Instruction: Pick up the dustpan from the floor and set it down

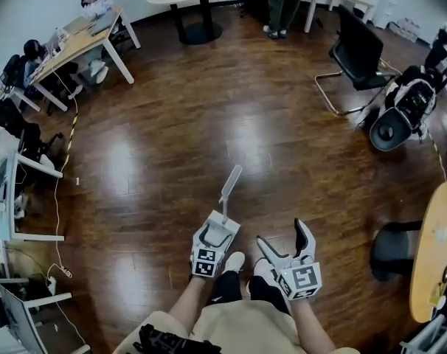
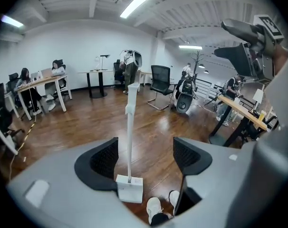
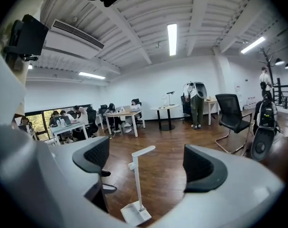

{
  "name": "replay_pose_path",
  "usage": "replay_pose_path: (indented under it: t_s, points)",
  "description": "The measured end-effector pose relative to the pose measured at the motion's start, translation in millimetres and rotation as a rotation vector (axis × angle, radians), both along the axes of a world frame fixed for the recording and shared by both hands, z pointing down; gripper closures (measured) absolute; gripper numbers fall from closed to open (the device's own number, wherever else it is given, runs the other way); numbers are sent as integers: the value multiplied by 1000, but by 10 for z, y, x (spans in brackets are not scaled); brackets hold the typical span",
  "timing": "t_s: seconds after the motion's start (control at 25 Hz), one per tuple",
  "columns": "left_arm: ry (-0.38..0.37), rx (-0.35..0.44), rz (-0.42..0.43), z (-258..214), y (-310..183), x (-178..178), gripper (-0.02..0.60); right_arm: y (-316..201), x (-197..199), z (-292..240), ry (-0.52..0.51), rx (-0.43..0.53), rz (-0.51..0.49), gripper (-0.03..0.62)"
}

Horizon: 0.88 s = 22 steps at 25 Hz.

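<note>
Head view: the white long-handled dustpan (image 1: pixel 229 186) stands upright on the wooden floor (image 1: pixel 172 146), just ahead of the person's shoes (image 1: pixel 233 261). The left gripper (image 1: pixel 217 231) hangs over its base, and the right gripper (image 1: pixel 286 243) is beside it.

Left gripper view: the fingers (image 2: pixel 103 160) stand apart, and the handle rises between them untouched.

Right gripper view: its fingers (image 3: pixel 203 167) are also apart and empty, with the dustpan on the floor ahead.

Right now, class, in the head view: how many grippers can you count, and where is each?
2. The left gripper, jaws apart, is low centre, by the base of the dustpan. The right gripper, also open, is just right of it. None appears hidden.
</note>
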<state>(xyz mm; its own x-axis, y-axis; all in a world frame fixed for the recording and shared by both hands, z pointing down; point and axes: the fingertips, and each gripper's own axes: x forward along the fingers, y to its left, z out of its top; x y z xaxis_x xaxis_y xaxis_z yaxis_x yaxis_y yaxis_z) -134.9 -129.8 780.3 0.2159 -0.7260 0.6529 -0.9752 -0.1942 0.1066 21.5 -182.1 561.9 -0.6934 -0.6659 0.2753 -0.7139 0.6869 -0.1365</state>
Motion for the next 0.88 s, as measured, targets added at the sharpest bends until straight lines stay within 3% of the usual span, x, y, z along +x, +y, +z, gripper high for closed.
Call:
replay_pose_path:
  t_s: [0.32,0.56,0.64,0.8,0.88]
  points:
    - [-27,28,32,274,-624,-297,224,-304,-470,353,25,-29,-64,117]
    - [-51,37,77,449,-1189,-181,231,-420,-315,440,58,-60,-35,119]
    - [-42,47,54,510,-1349,-213,289,-426,-268,481,69,-67,-21,120]
    - [-6,68,34,500,-1546,-174,514,-438,-120,537,75,-82,22,120]
    - [-5,52,61,477,-1531,-94,512,-435,-25,536,73,-90,48,123]
